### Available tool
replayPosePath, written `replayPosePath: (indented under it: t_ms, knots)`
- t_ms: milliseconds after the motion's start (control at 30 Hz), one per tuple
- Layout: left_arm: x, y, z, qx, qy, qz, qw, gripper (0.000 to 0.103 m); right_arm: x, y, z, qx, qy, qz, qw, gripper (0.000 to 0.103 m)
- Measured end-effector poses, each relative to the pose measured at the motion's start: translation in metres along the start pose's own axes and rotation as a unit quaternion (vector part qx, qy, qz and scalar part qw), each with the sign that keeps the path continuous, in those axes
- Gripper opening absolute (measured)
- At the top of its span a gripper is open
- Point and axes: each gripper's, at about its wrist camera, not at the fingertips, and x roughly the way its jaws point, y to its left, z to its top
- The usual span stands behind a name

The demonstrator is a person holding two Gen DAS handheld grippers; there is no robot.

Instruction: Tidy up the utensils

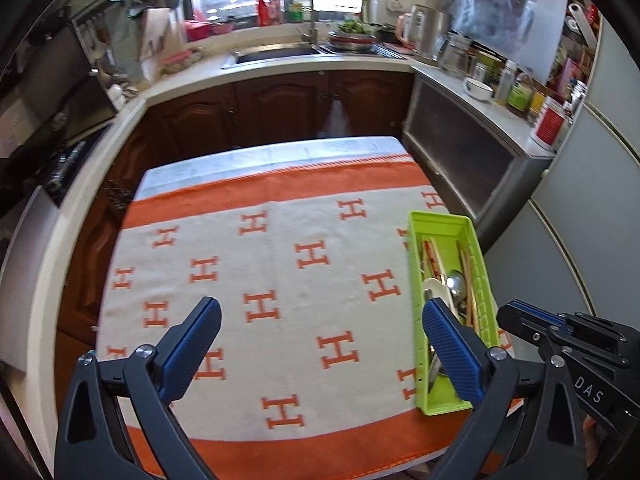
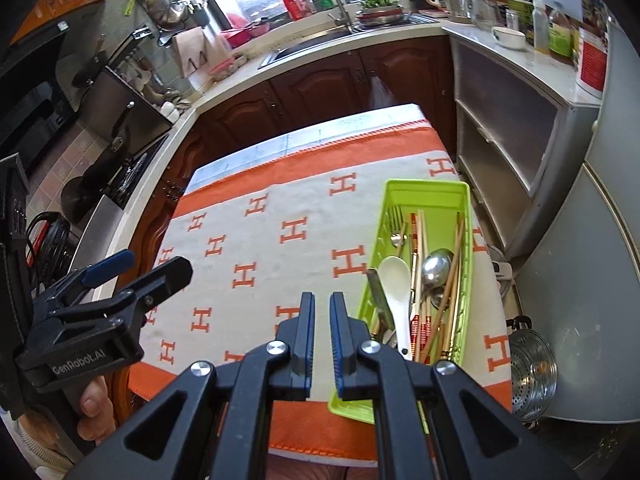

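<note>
A lime green utensil tray (image 2: 426,192) lies along the right side of the table, on a white cloth with orange H marks (image 2: 256,248). In it lie a fork (image 2: 396,224), a white spoon (image 2: 396,280), a metal spoon (image 2: 436,266), chopsticks (image 2: 450,276) and other utensils. The tray also shows in the left wrist view (image 1: 440,222). My left gripper (image 1: 320,320) is wide open and empty above the cloth's front, left of the tray. My right gripper (image 2: 322,312) is nearly closed, with a narrow gap and nothing between the pads, just left of the tray's near end.
Brown cabinets and a counter with a sink (image 1: 276,54) stand behind the table. A steel cabinet (image 2: 516,128) and a grey fridge (image 2: 600,280) stand to the right. A steamer pot (image 2: 532,376) sits on the floor by the table's right corner.
</note>
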Motion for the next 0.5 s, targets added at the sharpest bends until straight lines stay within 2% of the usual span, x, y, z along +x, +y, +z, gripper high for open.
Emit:
replayPosePath:
  t_ms: [100,200,300,400,500]
  knots:
    - [-0.016,0.01,0.0,-0.019,-0.01,0.025,0.9995,0.102,-0.011,0.013,0.005,-0.017,-0.005,0.004,1.0,0.009]
    - [-0.026,0.02,-0.001,-0.042,-0.013,0.046,0.998,0.102,-0.018,0.019,0.008,-0.022,-0.008,0.013,1.0,0.02]
    - [-0.031,0.028,-0.004,-0.063,-0.011,0.053,0.9966,0.102,-0.03,0.029,0.011,-0.032,-0.018,0.022,0.999,0.024]
    - [-0.037,0.033,-0.009,-0.074,-0.012,0.058,0.9955,0.102,-0.038,0.043,0.01,-0.052,-0.028,0.016,0.998,0.033]
    - [-0.041,0.033,-0.012,-0.08,-0.015,0.063,0.9947,0.102,-0.04,0.05,0.01,-0.062,-0.032,0.018,0.997,0.035]
